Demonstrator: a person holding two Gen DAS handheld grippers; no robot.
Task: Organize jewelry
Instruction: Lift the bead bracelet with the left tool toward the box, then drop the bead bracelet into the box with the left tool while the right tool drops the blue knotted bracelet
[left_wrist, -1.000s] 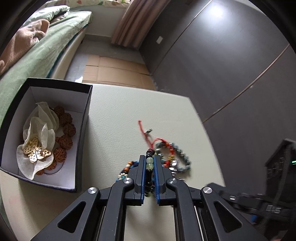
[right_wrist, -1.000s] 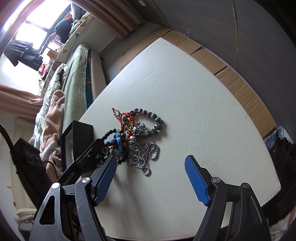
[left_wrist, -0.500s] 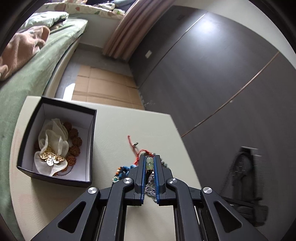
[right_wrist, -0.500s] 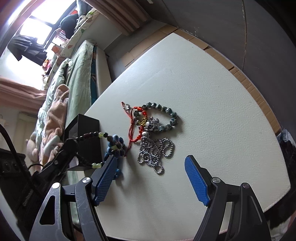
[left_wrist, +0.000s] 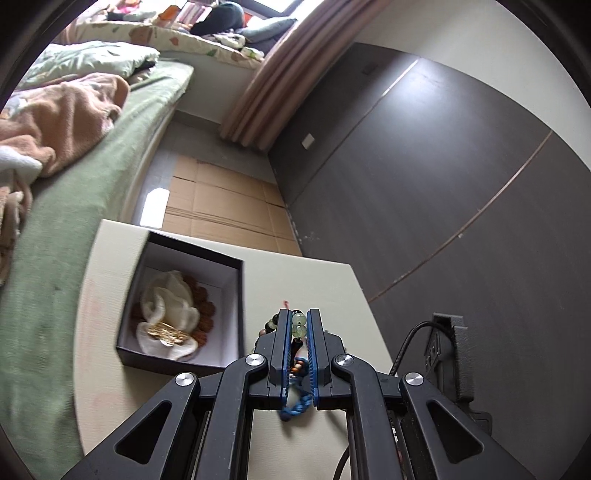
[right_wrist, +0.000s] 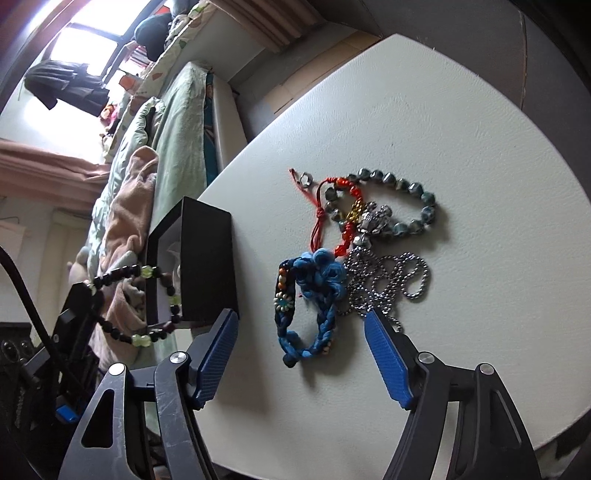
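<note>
The left gripper is clenched on a dark beaded bracelet with pale green beads, holding it in the air off the white table. From the right wrist view the loop hangs in front of the black box; from the left wrist view the box sits ahead and to the left of the pinched beads, its mouth open and already holding brown beads and a cream pouch. That is the bearing the drop appears to turn on: forward and leftward, over the near wall. The right gripper, jaws apart and just closing a little, grips nothing; it hangs above the blue braided bracelet, whose long axis runs away from the fingers. Beyond it lie the silver chain, red cord and grey bead bracelet.
</note>
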